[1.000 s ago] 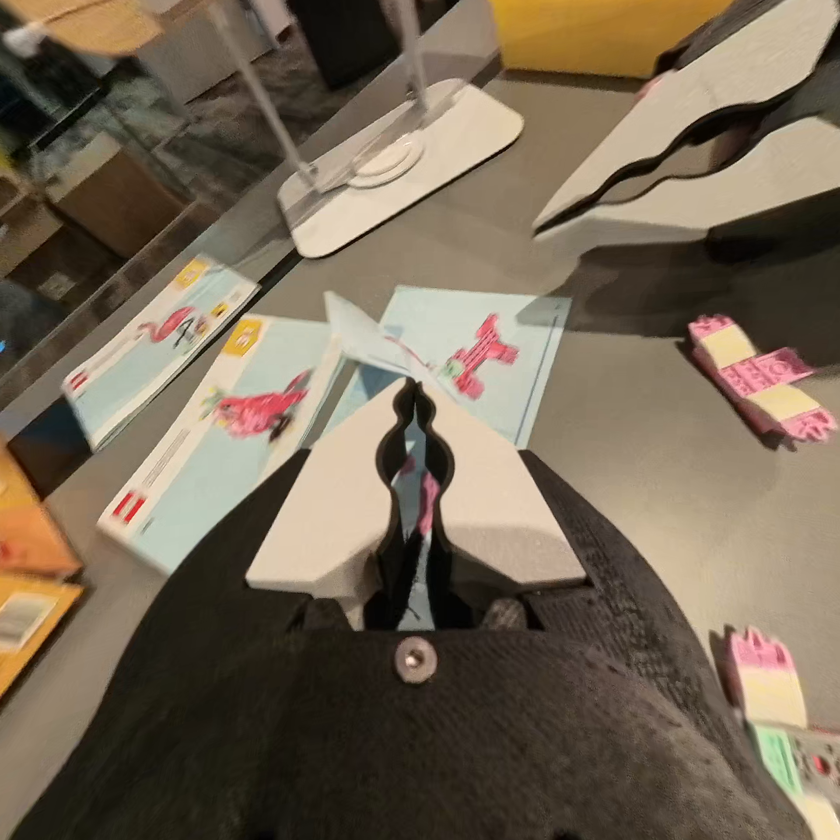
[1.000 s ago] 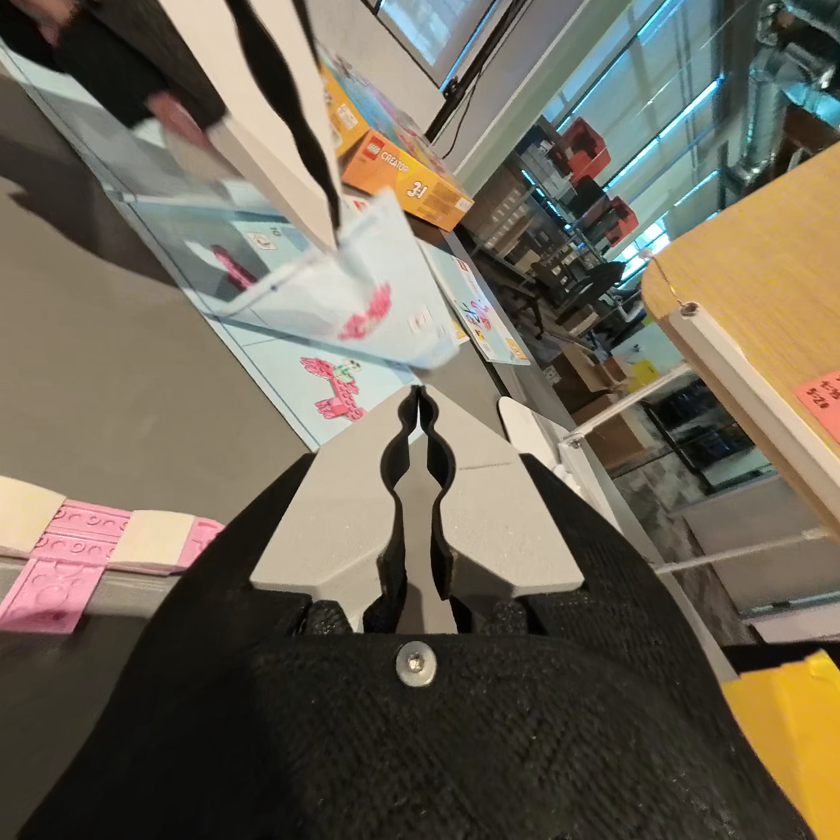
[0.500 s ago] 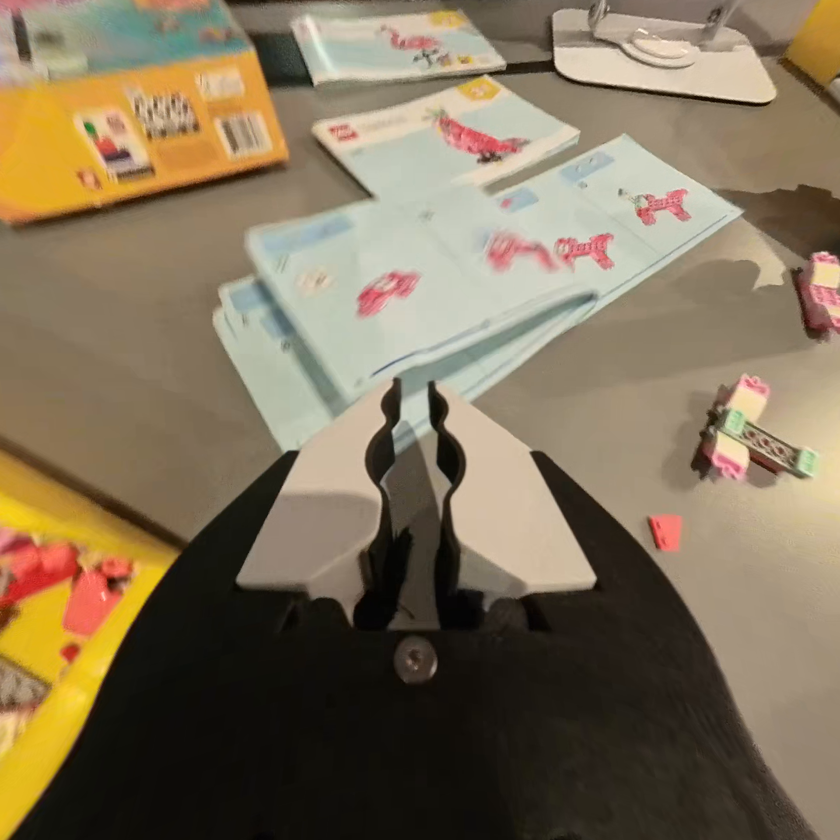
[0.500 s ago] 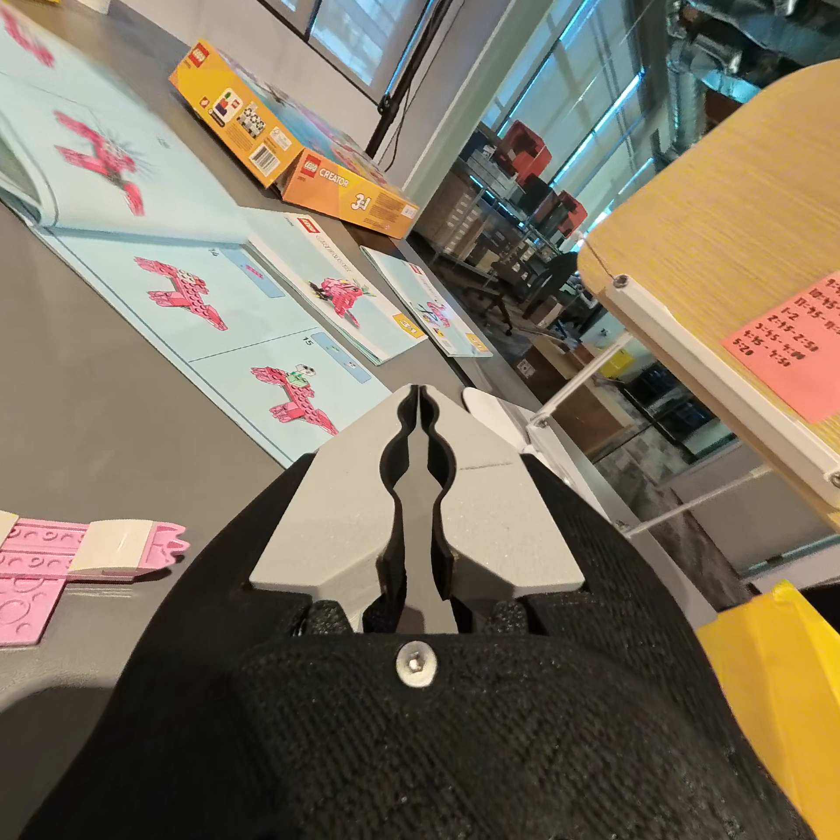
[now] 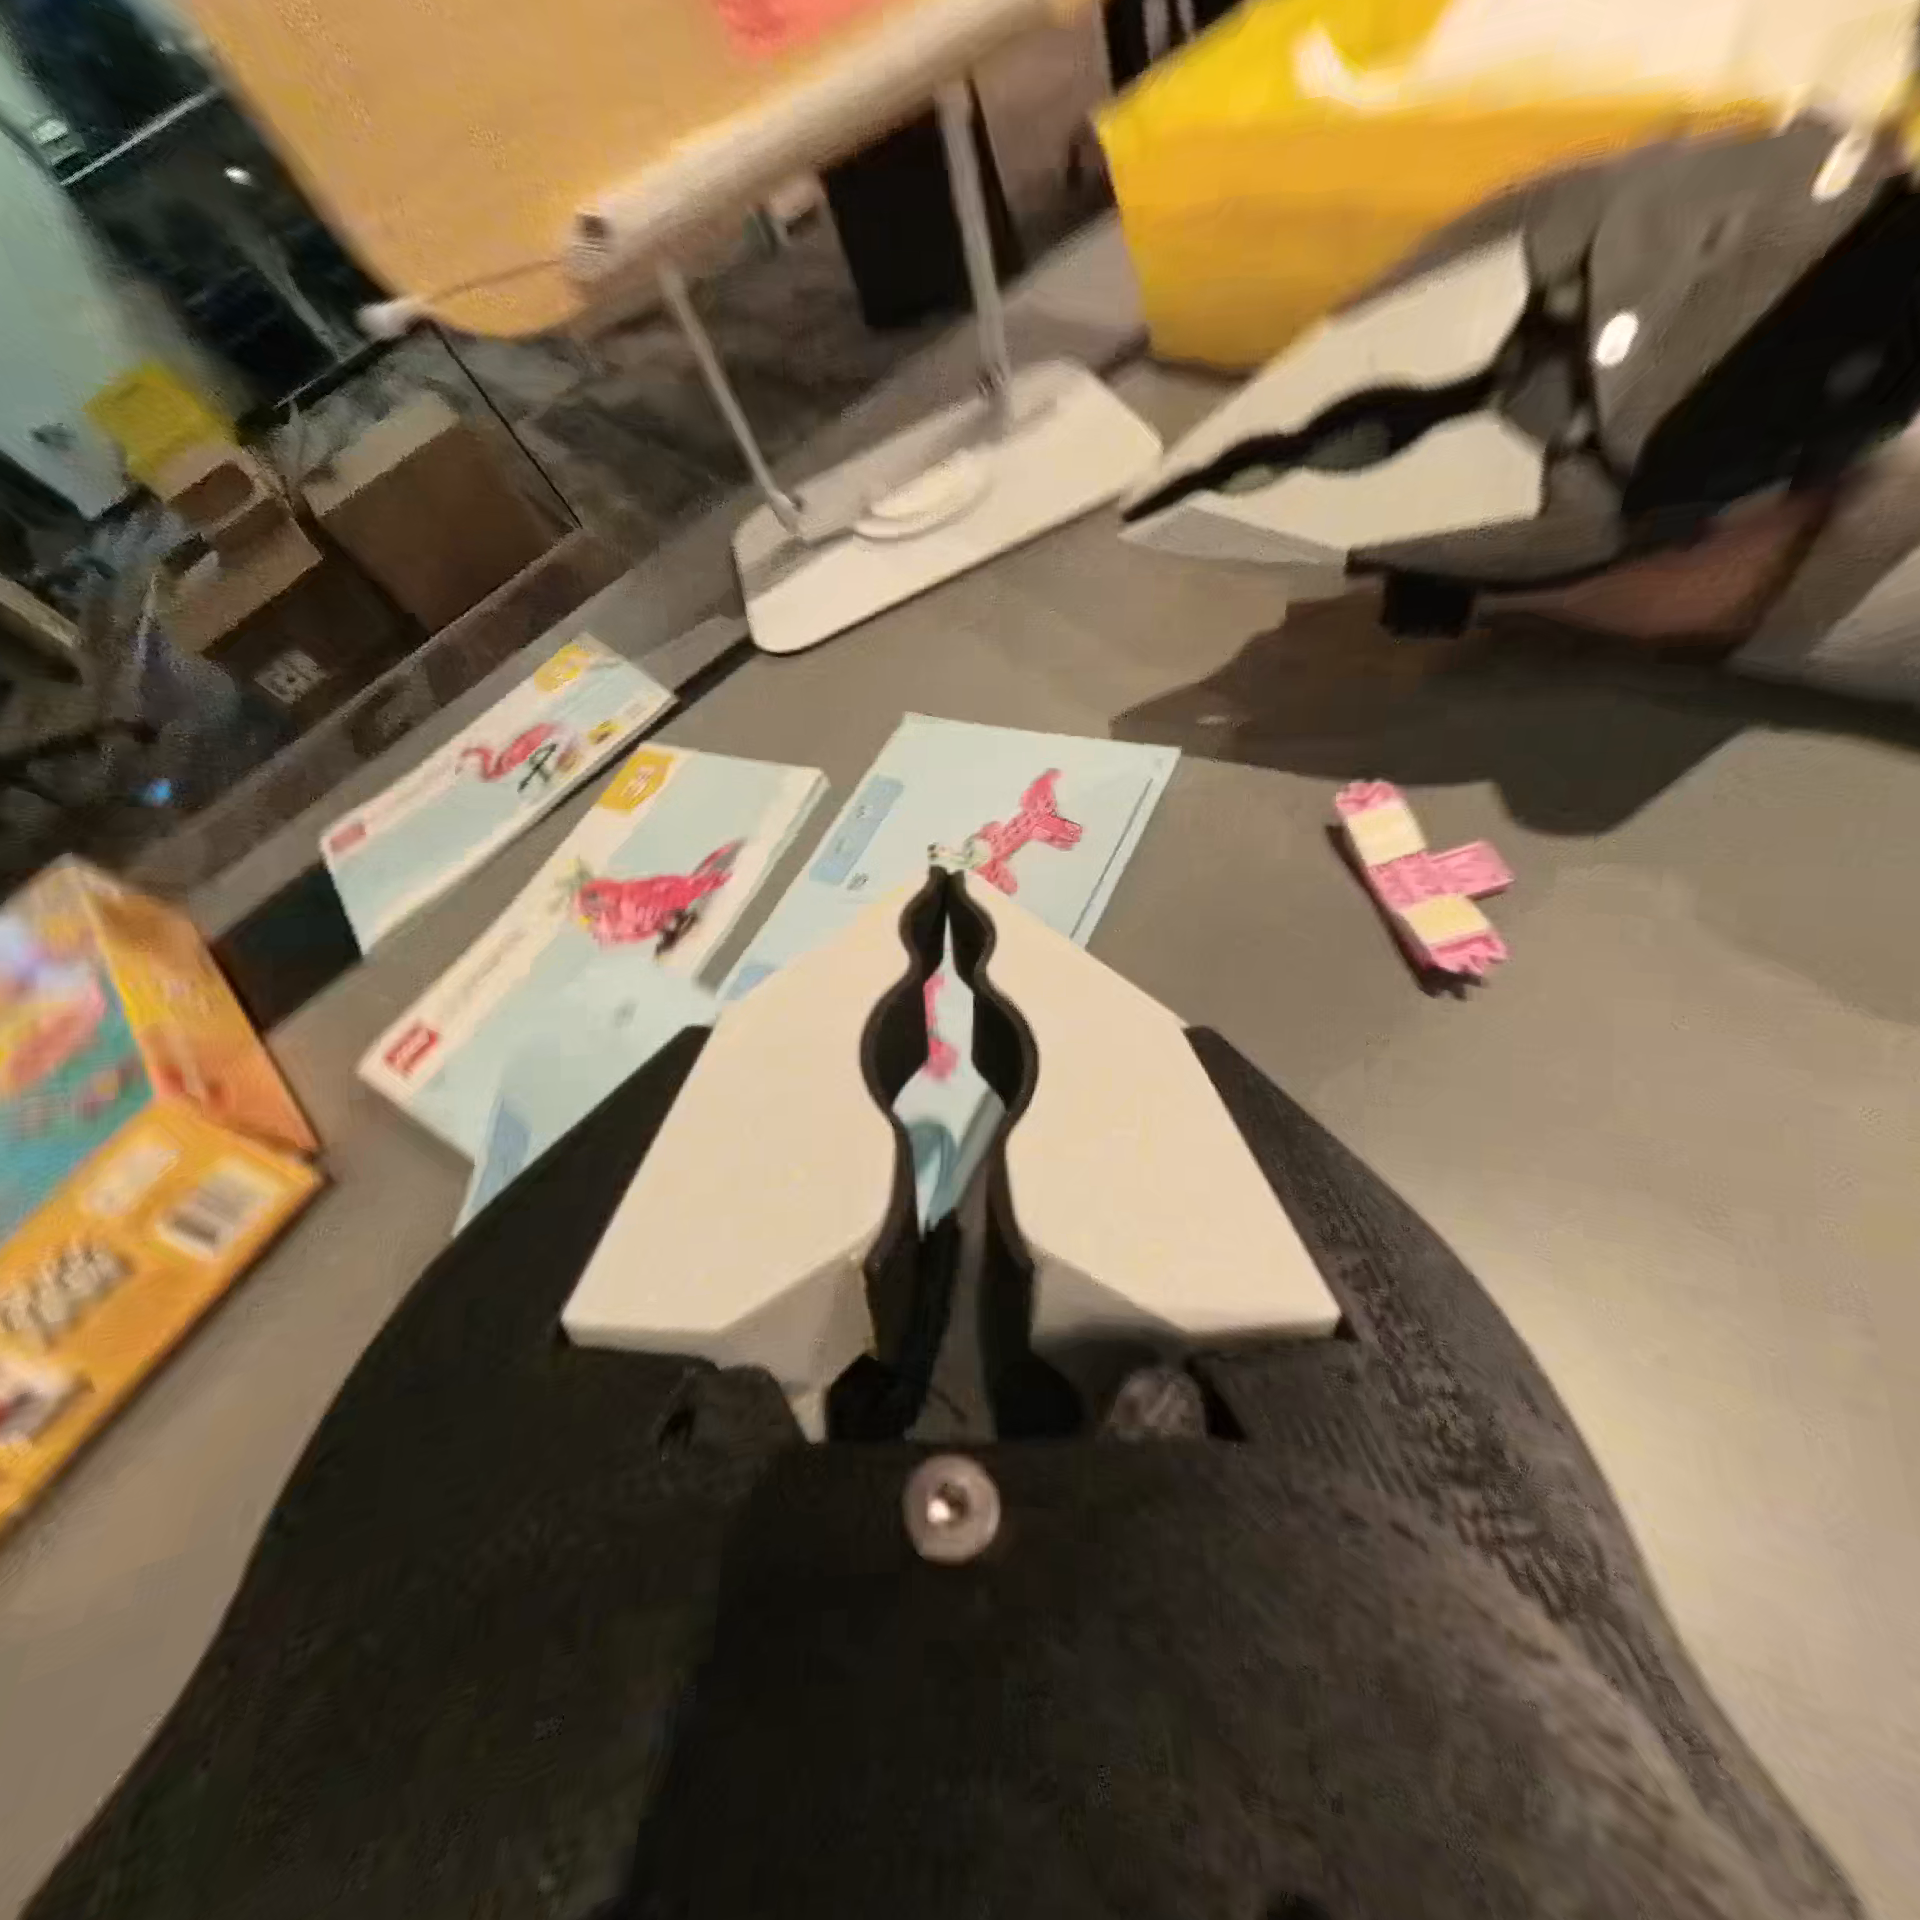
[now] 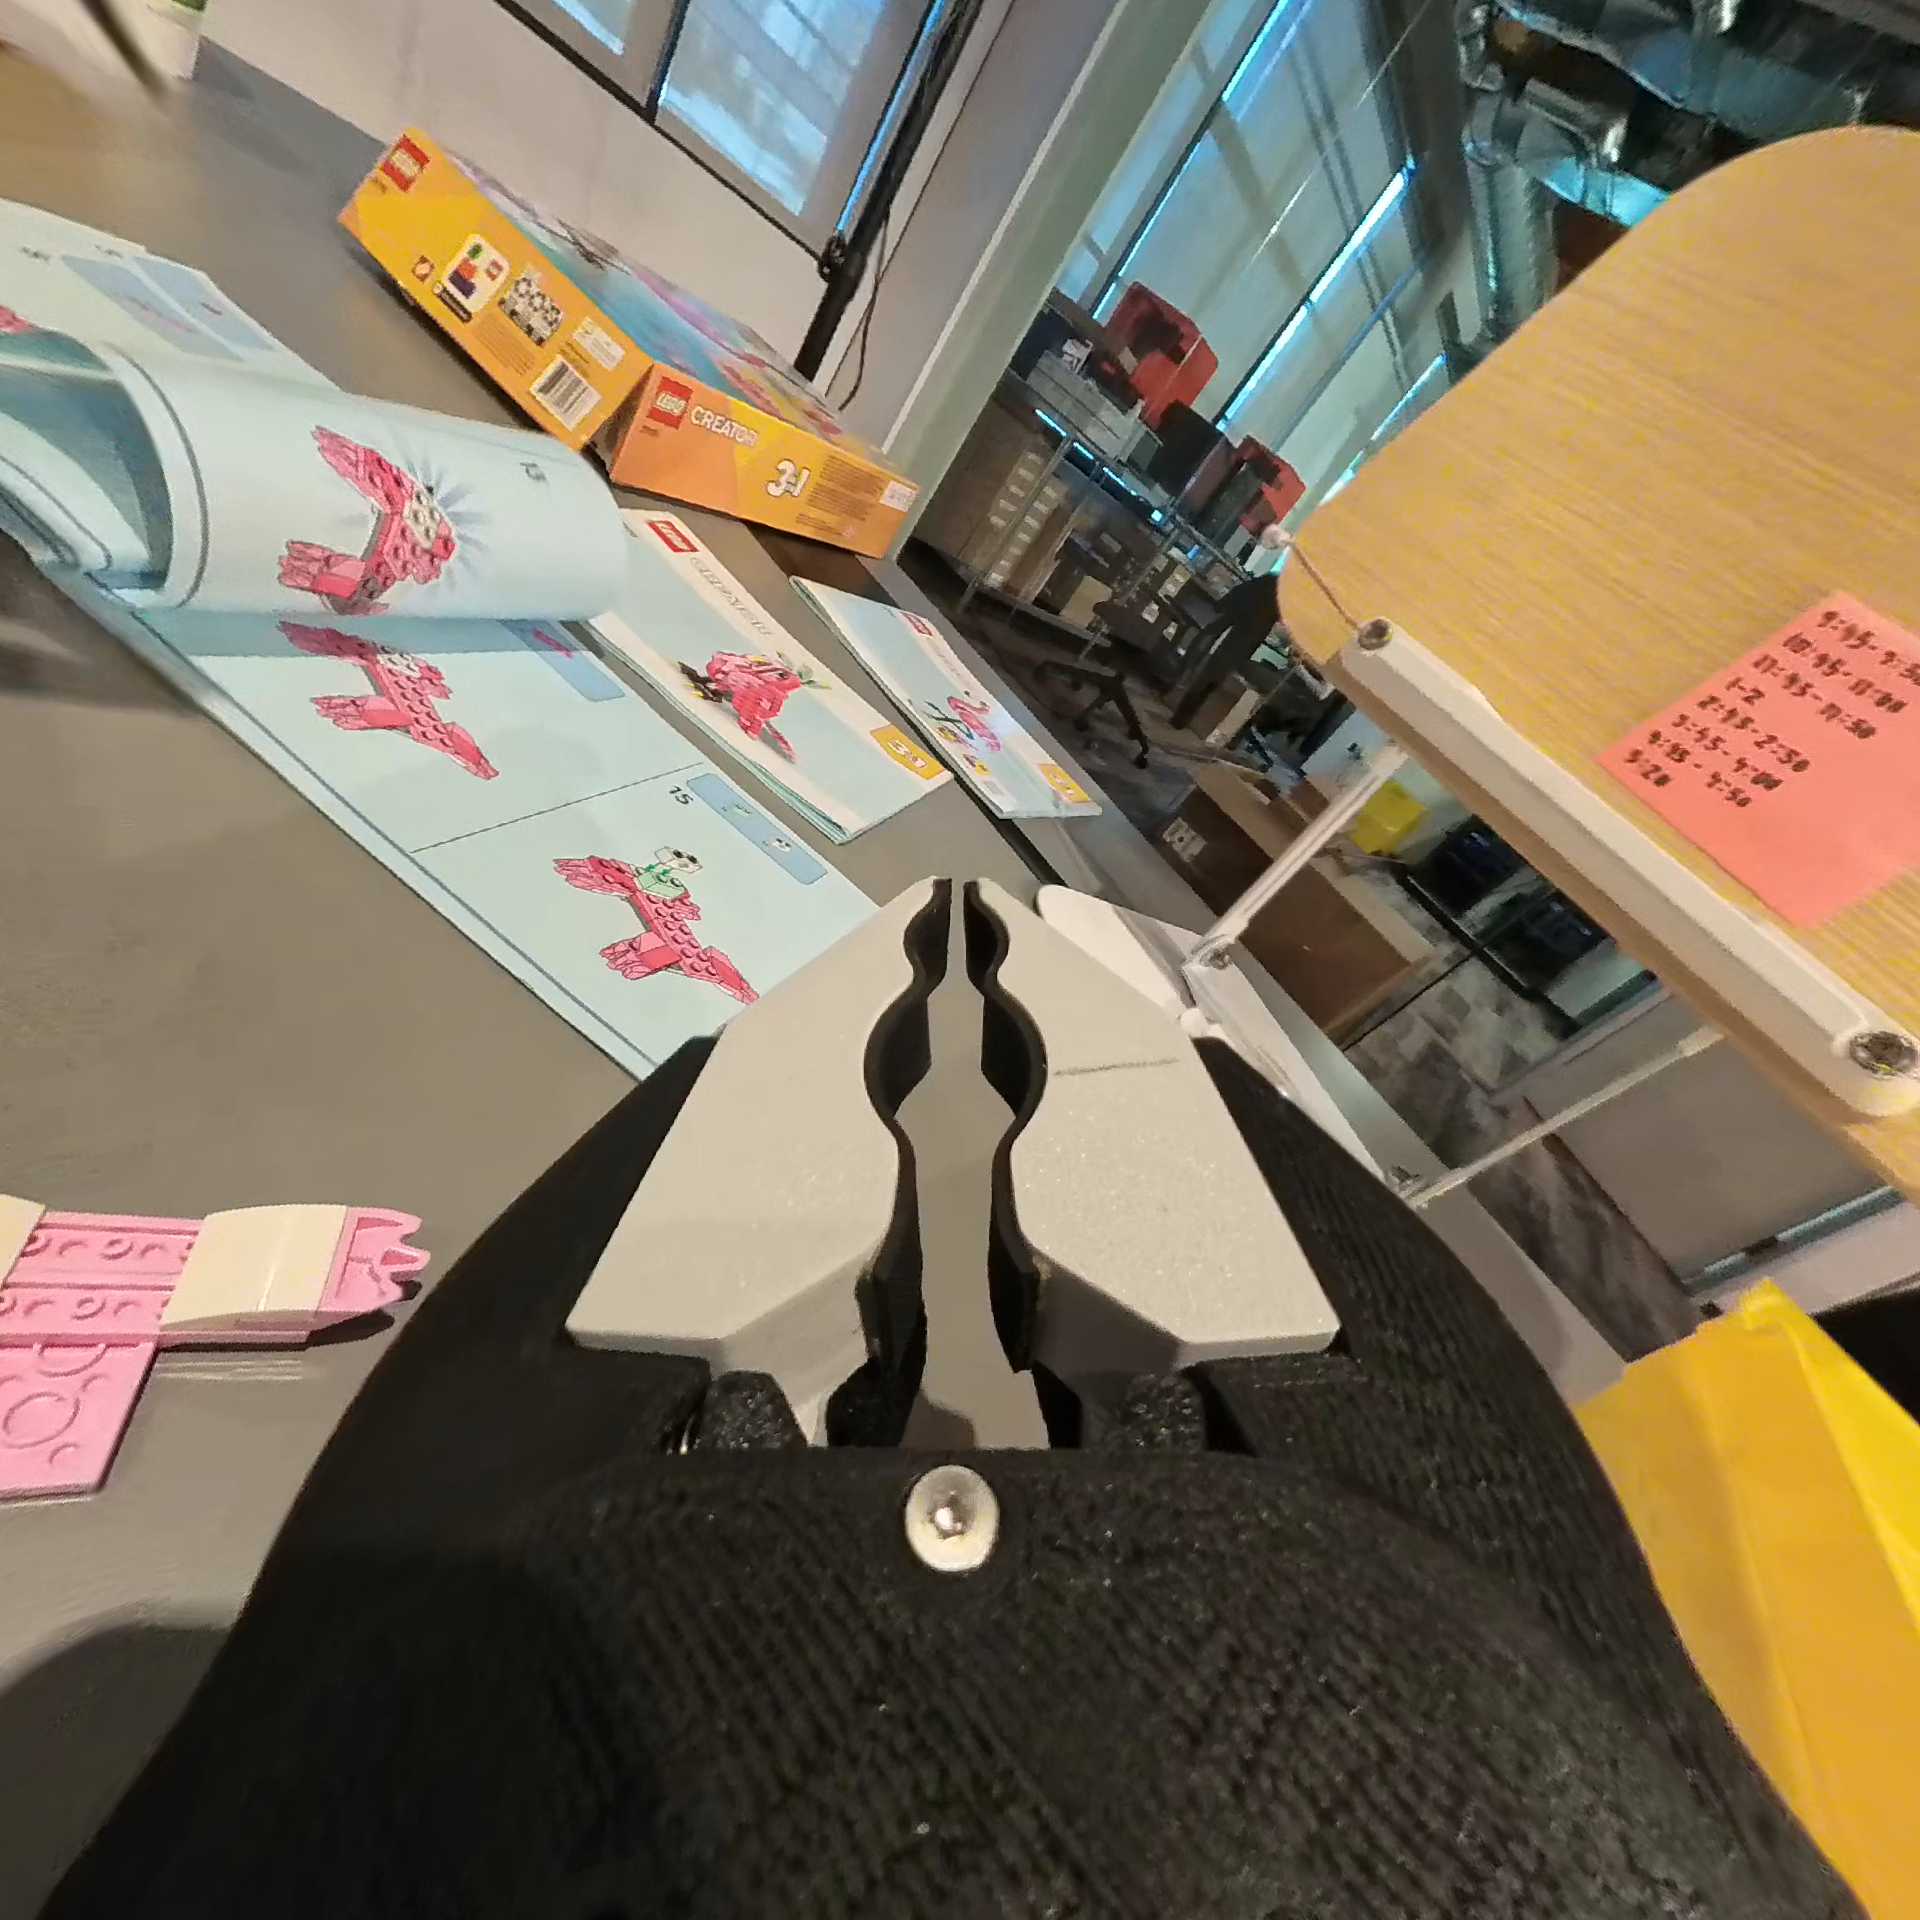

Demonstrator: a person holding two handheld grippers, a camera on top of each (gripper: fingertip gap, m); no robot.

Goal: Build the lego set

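A pink and cream lego assembly [image 5: 1418,899] lies on the grey table, right of the open instruction booklet [image 5: 997,790]. My left gripper [image 5: 940,883] hovers over the booklet with its tips together; I see only the page through the gap behind them, nothing gripped. My right gripper [image 6: 956,894] is shut and empty, low over the table, with the assembly [image 6: 208,1288] at its left and the booklet [image 6: 468,790] ahead. One booklet page [image 6: 343,509] curls over loosely. The right gripper also shows in the left wrist view [image 5: 1132,509], shut.
Two closed booklets [image 5: 634,904] [image 5: 488,769] lie left of the open one. An orange set box [image 5: 114,1143] stands at the left. A white lamp base [image 5: 935,520] and a yellow bin [image 5: 1299,208] are at the back. A wooden panel [image 6: 1662,468] overhangs on the right. The gap from one gripper's tips to the other's is roughly 15 centimetres.
The left view has swung from the box side back toward the booklets and lamp, and its tips have closed. A booklet page has curled over further. The right gripper has hardly moved.
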